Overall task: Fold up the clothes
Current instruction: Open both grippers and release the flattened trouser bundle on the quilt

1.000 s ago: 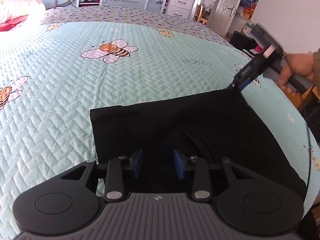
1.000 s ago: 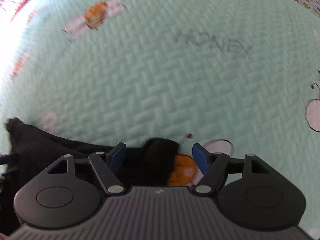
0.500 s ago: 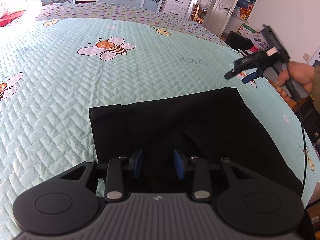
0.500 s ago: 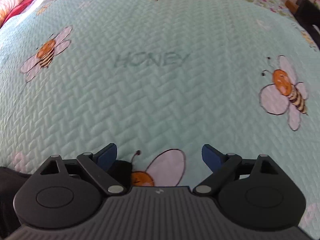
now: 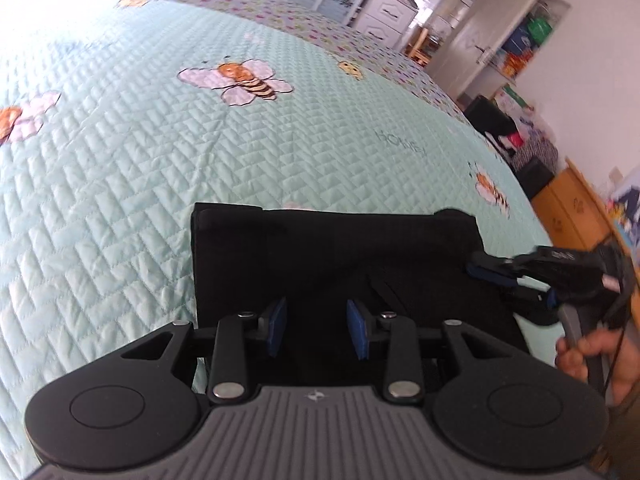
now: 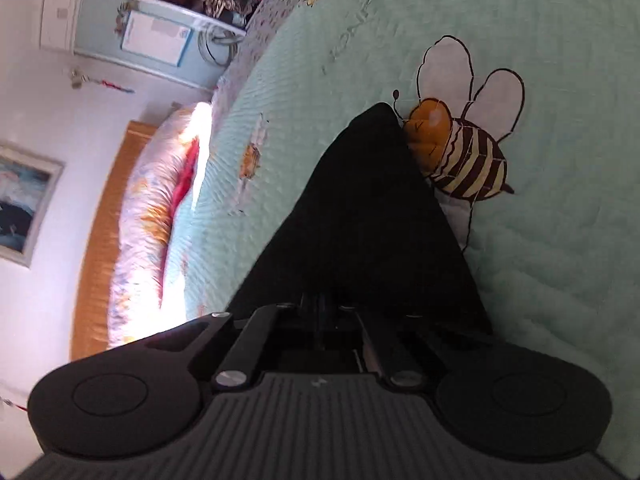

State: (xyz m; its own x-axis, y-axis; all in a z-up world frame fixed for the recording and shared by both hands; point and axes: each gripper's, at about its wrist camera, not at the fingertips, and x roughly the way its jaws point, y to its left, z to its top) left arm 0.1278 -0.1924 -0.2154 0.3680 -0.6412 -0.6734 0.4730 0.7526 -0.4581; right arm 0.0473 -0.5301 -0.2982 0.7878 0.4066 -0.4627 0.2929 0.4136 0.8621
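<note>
While the black garment (image 5: 336, 264) lies as a flat folded rectangle at lower centre on the bed (image 5: 120, 160), my right gripper (image 6: 320, 312) pinches its edge, jaws closed; my left gripper (image 5: 316, 330) hangs half-open, empty. Whether more folds remain, I cannot tell.

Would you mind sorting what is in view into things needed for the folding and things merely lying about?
For the job:
black garment
left gripper, open above it
right gripper, shut on its right edge

Just lying about:
bee-print quilt
pillow
white drawers
</note>
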